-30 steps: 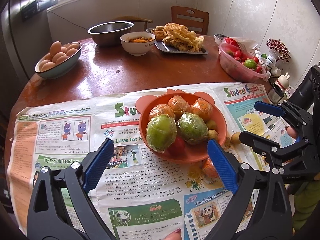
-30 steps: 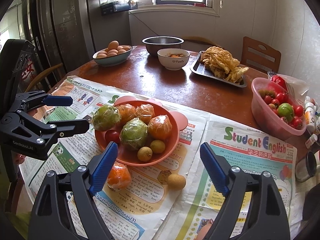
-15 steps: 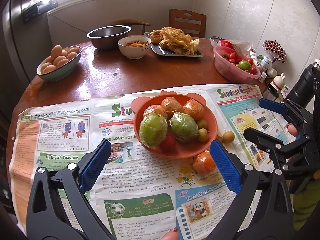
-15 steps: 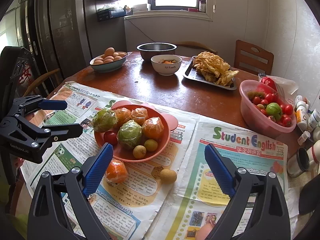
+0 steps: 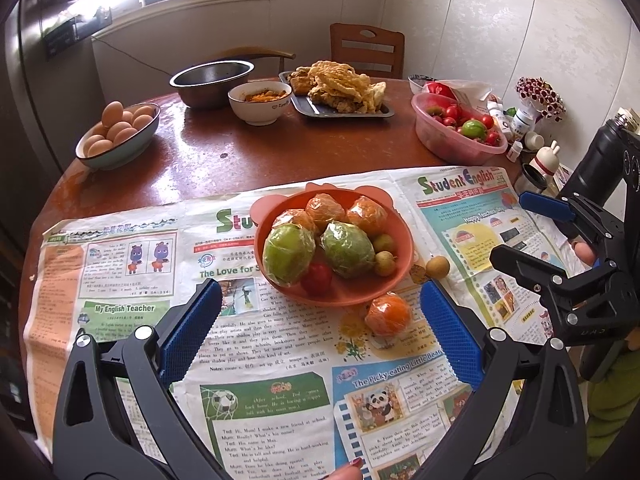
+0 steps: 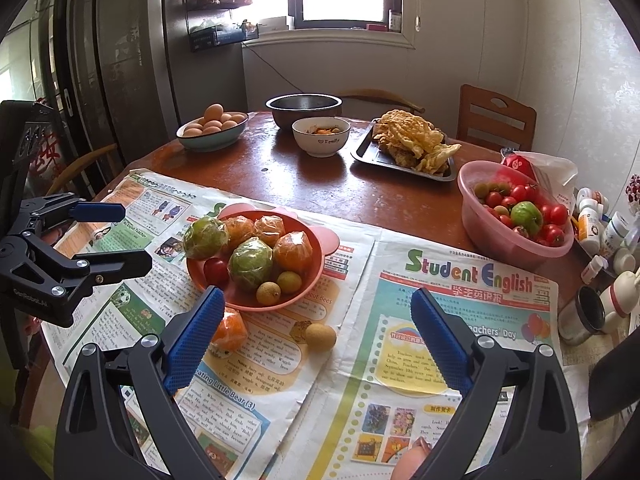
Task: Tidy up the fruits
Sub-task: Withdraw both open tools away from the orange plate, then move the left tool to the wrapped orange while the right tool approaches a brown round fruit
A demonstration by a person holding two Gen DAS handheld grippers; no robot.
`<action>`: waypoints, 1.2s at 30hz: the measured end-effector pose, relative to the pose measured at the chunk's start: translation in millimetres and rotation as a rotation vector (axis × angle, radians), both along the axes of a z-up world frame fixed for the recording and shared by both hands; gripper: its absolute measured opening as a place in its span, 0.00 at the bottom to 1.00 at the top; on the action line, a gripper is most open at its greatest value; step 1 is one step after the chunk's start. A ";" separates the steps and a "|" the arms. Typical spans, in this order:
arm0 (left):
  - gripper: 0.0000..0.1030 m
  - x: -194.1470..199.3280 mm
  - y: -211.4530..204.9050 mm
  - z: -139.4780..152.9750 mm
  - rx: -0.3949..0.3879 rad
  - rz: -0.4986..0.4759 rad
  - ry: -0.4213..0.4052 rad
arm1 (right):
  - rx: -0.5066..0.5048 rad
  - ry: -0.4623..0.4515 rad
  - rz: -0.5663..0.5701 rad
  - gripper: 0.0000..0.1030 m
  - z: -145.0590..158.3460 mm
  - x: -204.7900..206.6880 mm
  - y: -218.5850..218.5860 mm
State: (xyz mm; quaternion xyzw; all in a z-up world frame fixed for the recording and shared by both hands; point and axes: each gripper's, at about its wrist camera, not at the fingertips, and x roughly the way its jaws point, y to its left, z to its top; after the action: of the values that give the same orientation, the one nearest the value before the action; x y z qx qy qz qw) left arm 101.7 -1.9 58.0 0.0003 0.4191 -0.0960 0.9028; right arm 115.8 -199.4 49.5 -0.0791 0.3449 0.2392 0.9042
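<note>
An orange bowl (image 5: 402, 276) (image 6: 308, 298) on the newspaper holds plastic-wrapped green fruits (image 5: 286, 254), wrapped oranges (image 5: 325, 211), a cherry tomato (image 5: 317, 278) and small longans (image 5: 385, 262). One wrapped orange (image 5: 388, 315) (image 6: 231, 330) and one longan (image 5: 437, 267) (image 6: 320, 336) lie loose on the paper just in front of the bowl. My left gripper (image 5: 319, 288) (image 6: 100, 236) hangs open on the near side of the bowl, nothing between its blue pads. At the bowl's right, my right gripper (image 6: 317, 294) (image 5: 520, 228) is wide open and empty too.
A pink basin (image 5: 452, 148) of cherry tomatoes sits at the back right. An egg bowl (image 5: 132, 148), a steel bowl (image 5: 212, 80), a white bowl (image 5: 260, 110) and a tray of fried food (image 5: 340, 110) stand further back. Small bottles (image 6: 592, 220) crowd the right edge.
Both grippers have drawn back and slightly up from the bowl, so it looks smaller. The right jaws spread a little wider. The fruits have not moved.
</note>
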 end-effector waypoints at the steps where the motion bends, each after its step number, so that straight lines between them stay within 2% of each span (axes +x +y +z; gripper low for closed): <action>1: 0.91 -1.1 -0.5 0.2 0.000 -0.001 -0.001 | -0.001 -0.001 -0.001 0.91 0.0 -1.0 -0.8; 17: 0.91 -19.3 -13.4 -13.0 0.002 -0.019 0.015 | -0.017 0.020 0.003 0.92 -15.7 -16.6 -10.0; 36: 0.91 -13.3 -33.2 -55.3 0.020 -0.029 0.106 | -0.047 0.093 0.008 0.92 -56.3 -5.4 -13.8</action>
State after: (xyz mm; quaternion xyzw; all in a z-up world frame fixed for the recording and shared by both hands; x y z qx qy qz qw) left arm 88.4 -35.1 2.8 0.0104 0.4672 -0.1045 0.8779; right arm 110.4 -213.2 -6.8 -0.0907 0.3919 0.2381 0.8840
